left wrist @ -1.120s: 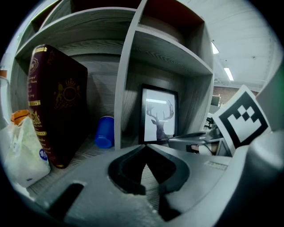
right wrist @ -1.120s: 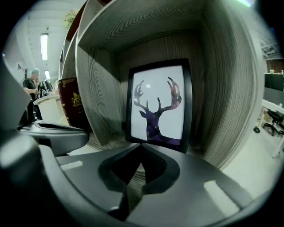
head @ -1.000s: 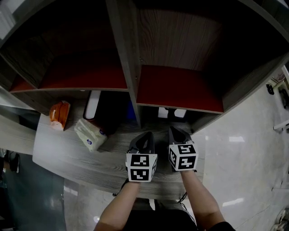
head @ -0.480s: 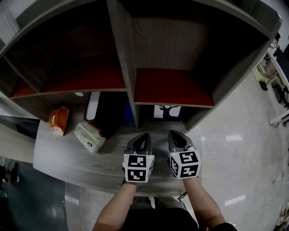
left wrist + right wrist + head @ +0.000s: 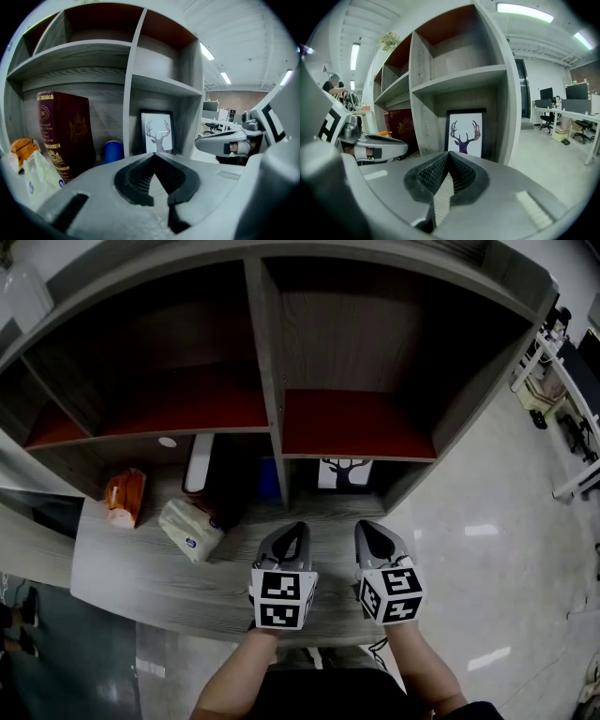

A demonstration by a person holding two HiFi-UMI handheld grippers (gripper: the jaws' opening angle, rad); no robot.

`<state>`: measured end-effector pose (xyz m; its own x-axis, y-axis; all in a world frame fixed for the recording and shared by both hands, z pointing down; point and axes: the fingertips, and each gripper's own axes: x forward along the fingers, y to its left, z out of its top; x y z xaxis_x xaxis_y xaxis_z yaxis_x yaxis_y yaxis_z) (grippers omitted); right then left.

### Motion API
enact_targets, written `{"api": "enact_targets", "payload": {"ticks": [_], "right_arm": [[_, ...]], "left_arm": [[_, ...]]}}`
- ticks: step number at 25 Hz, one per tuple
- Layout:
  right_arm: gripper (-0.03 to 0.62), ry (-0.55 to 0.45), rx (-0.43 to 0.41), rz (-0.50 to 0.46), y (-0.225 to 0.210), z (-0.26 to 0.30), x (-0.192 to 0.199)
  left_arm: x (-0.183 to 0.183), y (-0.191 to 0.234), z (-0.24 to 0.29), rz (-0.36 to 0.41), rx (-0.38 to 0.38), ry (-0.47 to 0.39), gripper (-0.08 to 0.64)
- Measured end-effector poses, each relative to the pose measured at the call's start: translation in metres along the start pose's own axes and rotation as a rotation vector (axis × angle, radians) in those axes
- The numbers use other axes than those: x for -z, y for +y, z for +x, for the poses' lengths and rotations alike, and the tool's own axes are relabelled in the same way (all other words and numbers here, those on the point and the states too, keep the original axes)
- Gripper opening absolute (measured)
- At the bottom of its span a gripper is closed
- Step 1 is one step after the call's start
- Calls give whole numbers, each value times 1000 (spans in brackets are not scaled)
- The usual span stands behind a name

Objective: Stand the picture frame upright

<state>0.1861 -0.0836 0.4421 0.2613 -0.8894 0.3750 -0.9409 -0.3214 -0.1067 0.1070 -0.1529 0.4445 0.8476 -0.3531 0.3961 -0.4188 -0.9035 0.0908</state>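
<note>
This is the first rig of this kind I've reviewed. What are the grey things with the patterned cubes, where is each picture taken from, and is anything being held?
There is no robot here. A person holds a two-jaw tool in each hand: the left gripper and the right gripper. The marker cubes are parts of them. The head view comes from a camera on the person's head, looking down. The two gripper views come from cameras riding on each gripper, looking along its jaws. Both pairs of jaws are shut with nothing between them.

The grippers are above a grey desk in front of a shelf unit. On the desk lie a white tissue pack and an orange packet. The picture frame, with a deer print, stands upright in the lower right compartment.
</note>
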Motion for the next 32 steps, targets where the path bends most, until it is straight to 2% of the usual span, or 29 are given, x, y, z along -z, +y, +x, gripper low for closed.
{"api": "enact_targets", "payload": {"ticks": [7,22,32], "right_arm": [[0,-50,-20,2,16,-19,-19],[-1,-119,-82,-40,54,-48,-40],[-2,-119,-117,-34,71,-54,-35]], "left_arm": [[-16,9,-21,17,-19,-52,-3],[-39,8,-66,126,-39,-158,-3],[-32,5,-82,121,-35,-164,-3]]}}
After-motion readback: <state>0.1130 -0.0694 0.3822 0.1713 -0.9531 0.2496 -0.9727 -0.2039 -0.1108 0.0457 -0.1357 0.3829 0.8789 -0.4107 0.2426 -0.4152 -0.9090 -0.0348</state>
